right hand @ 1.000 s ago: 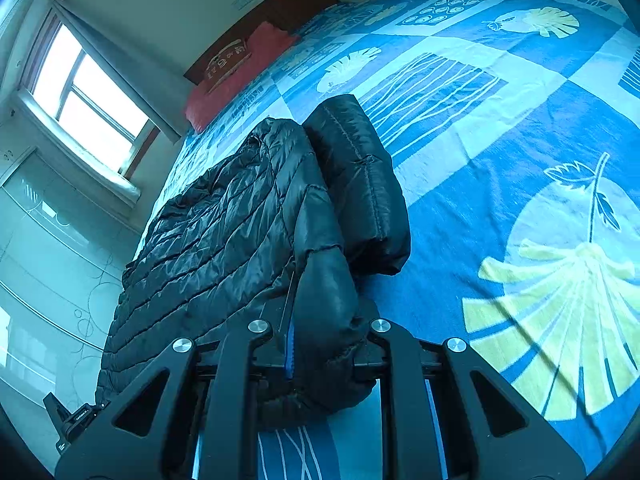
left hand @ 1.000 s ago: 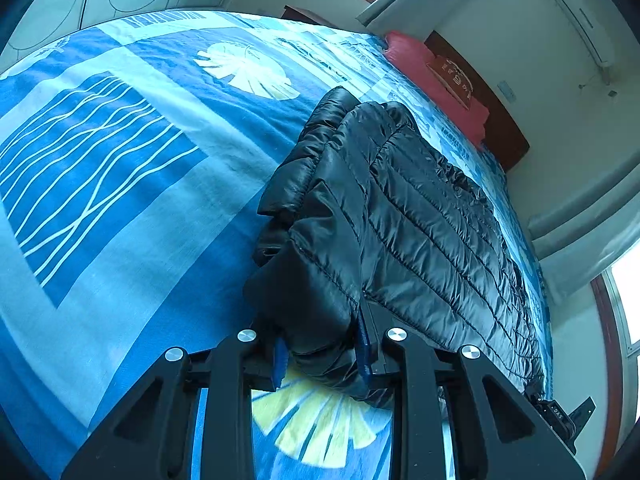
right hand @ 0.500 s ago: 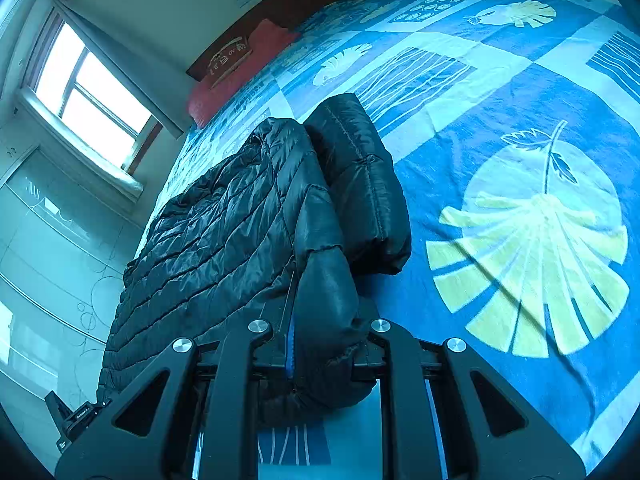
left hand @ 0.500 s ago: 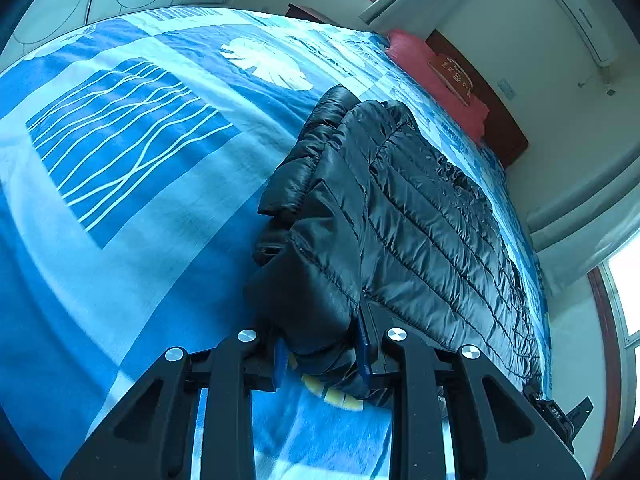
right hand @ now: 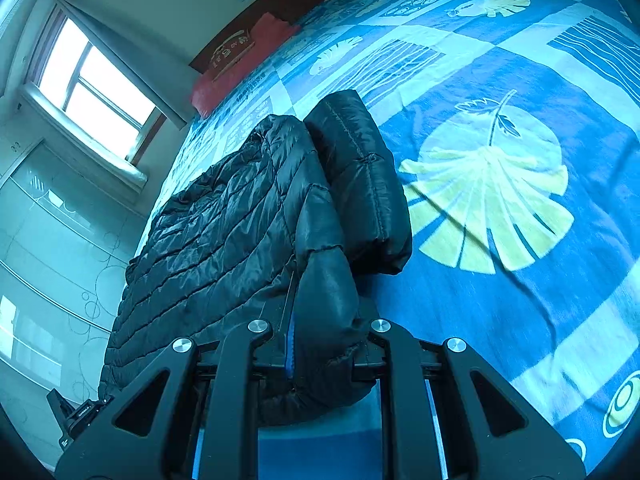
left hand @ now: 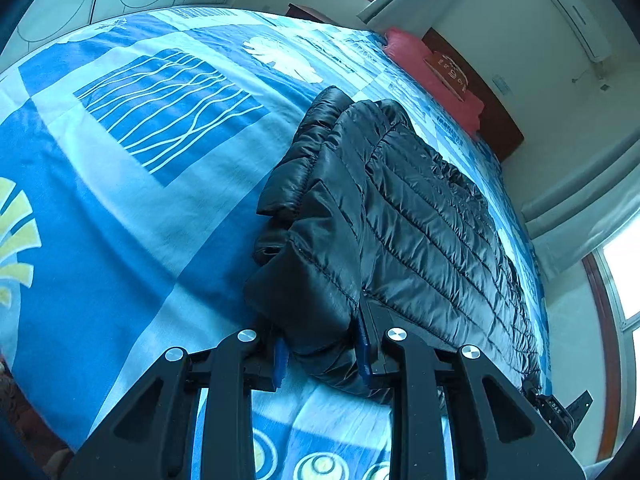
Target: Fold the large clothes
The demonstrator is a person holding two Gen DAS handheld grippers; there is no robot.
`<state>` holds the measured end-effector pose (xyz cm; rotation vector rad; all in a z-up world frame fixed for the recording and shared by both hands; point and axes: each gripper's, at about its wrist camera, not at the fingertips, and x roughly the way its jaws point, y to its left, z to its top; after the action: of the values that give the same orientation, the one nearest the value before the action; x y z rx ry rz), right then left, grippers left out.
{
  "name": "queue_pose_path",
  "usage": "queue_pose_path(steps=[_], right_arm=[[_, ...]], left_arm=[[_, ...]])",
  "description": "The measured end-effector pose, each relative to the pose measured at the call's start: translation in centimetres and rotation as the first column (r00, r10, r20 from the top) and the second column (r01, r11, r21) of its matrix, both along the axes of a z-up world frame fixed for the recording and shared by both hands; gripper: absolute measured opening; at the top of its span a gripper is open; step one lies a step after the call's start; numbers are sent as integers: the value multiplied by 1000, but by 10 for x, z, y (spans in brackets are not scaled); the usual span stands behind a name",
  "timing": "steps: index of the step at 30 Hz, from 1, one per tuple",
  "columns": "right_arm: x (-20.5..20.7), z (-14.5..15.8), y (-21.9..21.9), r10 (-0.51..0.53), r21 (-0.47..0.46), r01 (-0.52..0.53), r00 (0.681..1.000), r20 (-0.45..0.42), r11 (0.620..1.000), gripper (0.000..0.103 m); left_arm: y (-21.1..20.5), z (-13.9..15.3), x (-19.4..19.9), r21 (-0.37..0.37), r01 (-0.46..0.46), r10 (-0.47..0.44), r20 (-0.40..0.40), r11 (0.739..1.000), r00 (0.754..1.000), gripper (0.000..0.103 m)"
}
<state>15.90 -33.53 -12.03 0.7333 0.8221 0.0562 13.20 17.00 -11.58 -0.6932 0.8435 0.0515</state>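
Right gripper (right hand: 326, 354) has its jaws clamped on a bunched corner of the black puffer jacket (right hand: 224, 232), which is lying folded on the blue leaf-print bed (right hand: 520, 300).

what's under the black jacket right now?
The black puffer jacket lies on the blue patterned bedspread, a folded sleeve alongside. Left gripper and right gripper each clamp an edge. Whatever lies beneath its middle is covered.
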Motion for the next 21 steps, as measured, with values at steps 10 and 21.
queue_pose_path(steps=[10, 21], right_arm=[[33, -16, -4, -17, 29, 18, 1000, -16, 999, 26], [31, -29, -21, -52, 94, 53, 999, -13, 994, 42]], left_arm=[[2, -9, 0, 20, 19, -18, -8, 1000, 1000, 35], [11, -8, -15, 17, -23, 23, -20, 1000, 1000, 55]])
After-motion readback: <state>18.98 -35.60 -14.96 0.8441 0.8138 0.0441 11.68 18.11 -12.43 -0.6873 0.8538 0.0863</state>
